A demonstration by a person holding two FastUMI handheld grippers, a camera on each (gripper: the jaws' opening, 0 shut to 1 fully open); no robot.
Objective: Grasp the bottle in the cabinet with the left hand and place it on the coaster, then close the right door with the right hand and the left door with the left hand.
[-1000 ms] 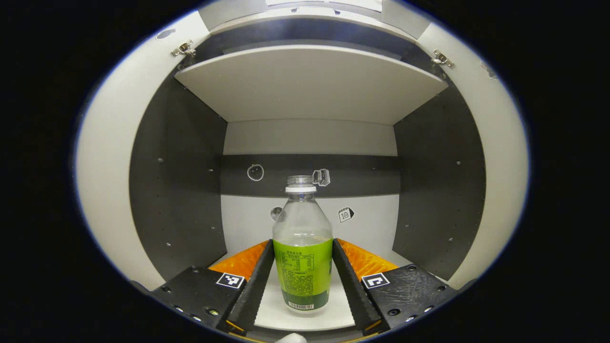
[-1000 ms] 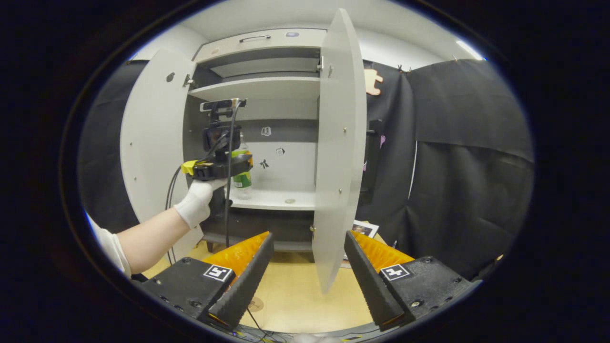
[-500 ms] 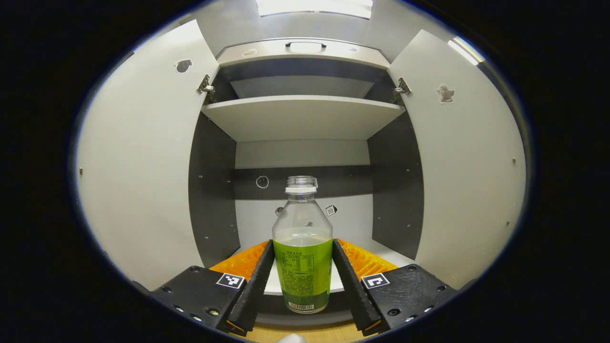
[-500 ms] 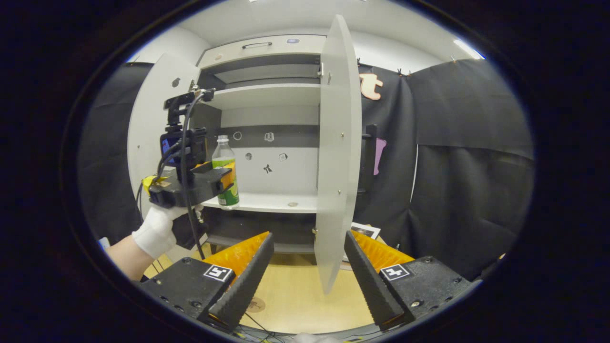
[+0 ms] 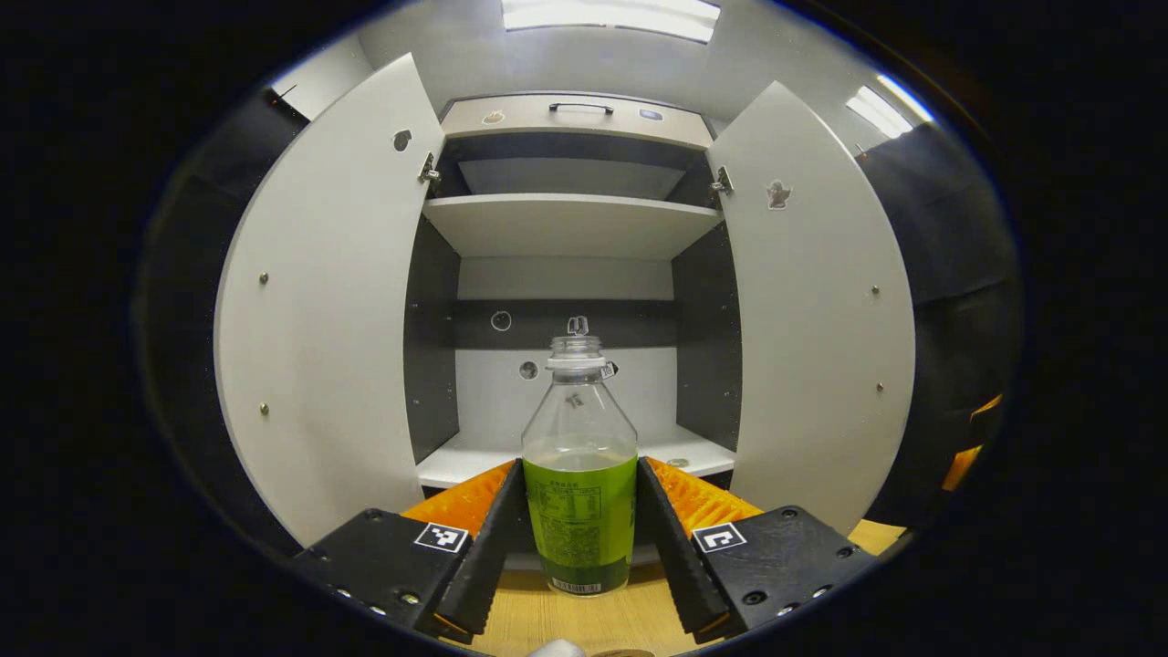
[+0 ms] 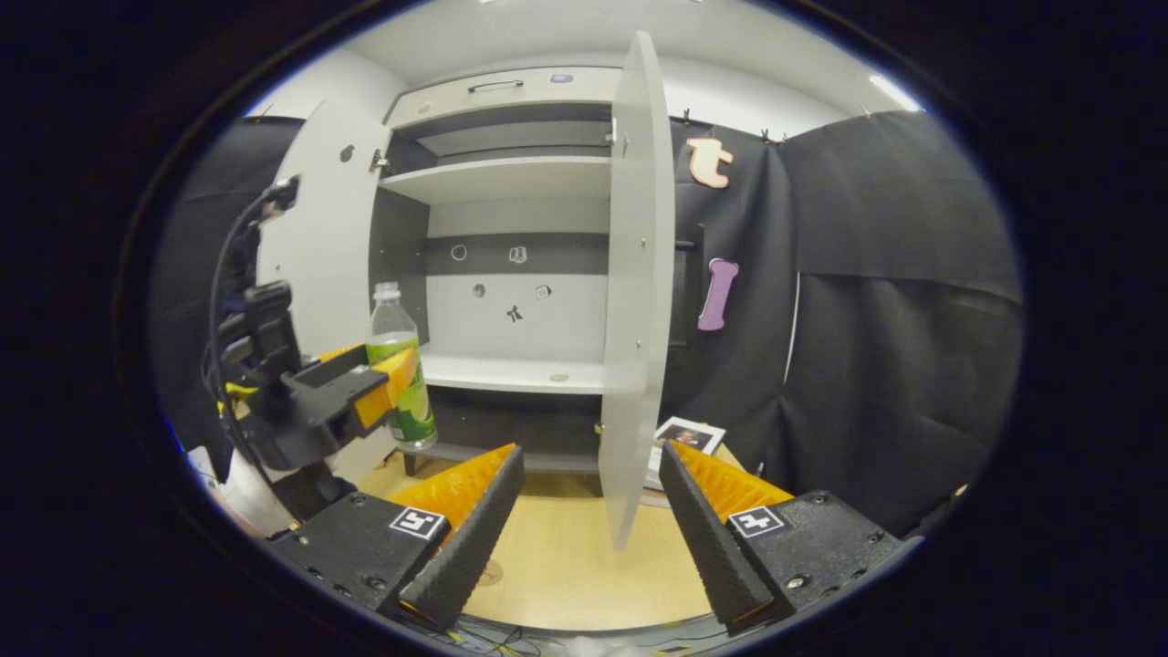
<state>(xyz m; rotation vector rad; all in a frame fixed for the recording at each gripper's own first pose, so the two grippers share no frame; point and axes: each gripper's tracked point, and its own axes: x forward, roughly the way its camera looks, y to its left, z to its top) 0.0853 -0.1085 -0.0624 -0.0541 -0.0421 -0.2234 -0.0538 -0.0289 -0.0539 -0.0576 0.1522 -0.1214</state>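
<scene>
The bottle has now come out of the cabinet, so only the placing on the coaster is left. The left gripper holds it upright, both fingers pressed on its label, in front of the lower shelf. The right gripper waits wide open and empty near the right door.

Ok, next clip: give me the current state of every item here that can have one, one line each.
bottle: uncapped, upright, held clear of the cabinet shelf
left gripper: shut on the bottle
right gripper: open, holding nothing
left door: open
right door: open
cabinet shelf: bottle gone from it
</scene>
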